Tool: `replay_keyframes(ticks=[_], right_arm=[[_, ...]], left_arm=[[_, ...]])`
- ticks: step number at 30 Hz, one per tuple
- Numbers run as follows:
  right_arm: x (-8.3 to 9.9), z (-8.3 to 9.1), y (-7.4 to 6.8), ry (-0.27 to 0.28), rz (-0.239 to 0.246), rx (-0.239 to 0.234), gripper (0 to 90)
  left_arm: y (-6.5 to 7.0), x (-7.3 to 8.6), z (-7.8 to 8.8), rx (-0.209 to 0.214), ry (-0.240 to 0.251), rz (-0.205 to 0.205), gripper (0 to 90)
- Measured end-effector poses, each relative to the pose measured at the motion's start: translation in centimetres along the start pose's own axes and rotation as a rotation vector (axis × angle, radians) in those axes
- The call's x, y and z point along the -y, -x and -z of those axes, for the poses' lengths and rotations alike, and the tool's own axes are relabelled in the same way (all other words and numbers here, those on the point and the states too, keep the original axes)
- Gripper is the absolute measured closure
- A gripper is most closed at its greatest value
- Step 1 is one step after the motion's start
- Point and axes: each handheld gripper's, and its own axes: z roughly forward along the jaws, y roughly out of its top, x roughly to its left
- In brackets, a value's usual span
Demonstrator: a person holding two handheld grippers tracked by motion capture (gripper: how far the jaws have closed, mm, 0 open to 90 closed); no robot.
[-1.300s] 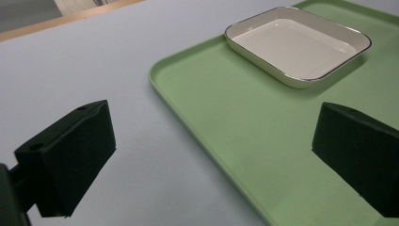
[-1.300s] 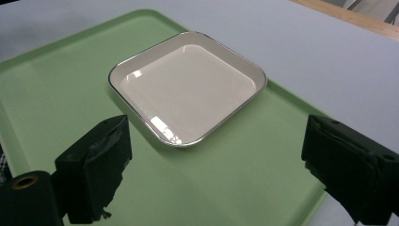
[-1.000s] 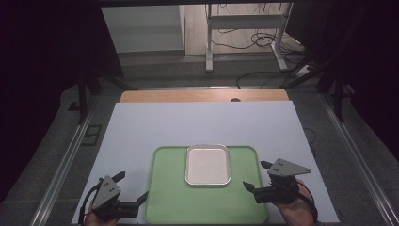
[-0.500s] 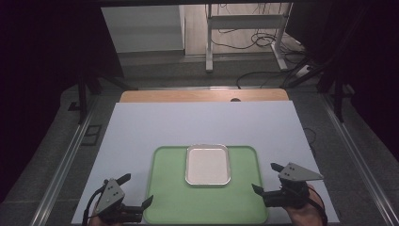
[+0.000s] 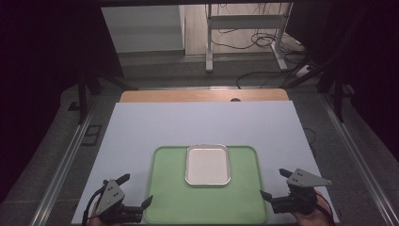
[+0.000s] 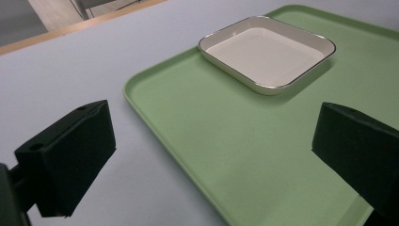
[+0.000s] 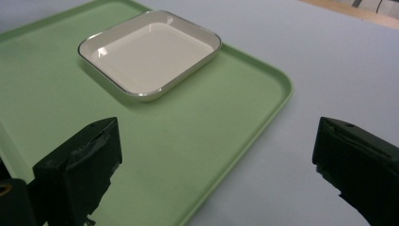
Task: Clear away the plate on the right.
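A green tray (image 5: 169, 188) lies on the pale sheet at the near side of the table, and a white rectangular dish (image 5: 208, 165) sits empty on its far half. My left gripper (image 5: 136, 189) is open at the tray's near left corner, with the tray's left rim (image 6: 141, 101) and the dish (image 6: 266, 54) ahead of its jaws. My right gripper (image 5: 273, 182) stands open beside the tray's right rim (image 7: 277, 101). Its jaws have just been opening with nothing gripped between them. From that side I see the dish (image 7: 148, 52) farther off.
The pale sheet (image 5: 202, 122) covers most of the table, and a wooden strip (image 5: 202, 95) shows at its far edge. Metal rails (image 5: 70, 155) run along both sides. Beyond the table are a desk frame (image 5: 244, 21) and floor cables (image 5: 263, 77).
My right gripper has slid to the right and nearer the bottom edge, off the tray's right rim, and its jaws stand wider. My left gripper has barely moved.
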Motion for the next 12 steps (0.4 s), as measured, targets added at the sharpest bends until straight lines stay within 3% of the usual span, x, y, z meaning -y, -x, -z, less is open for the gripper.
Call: replay_keyframes(ticks=[5,12], right_arm=[[0.68,-0.17,0.26,-0.029,-0.032,-0.037,0.8],[0.63,-0.49,0.14,-0.036,-0.035,-0.037,0.0]], left_arm=[[0.06,0.02,-0.07,-0.010,-0.006,-0.010,0.0],[0.09,-0.02,-0.19,-0.009,-0.009,-0.015,0.0]])
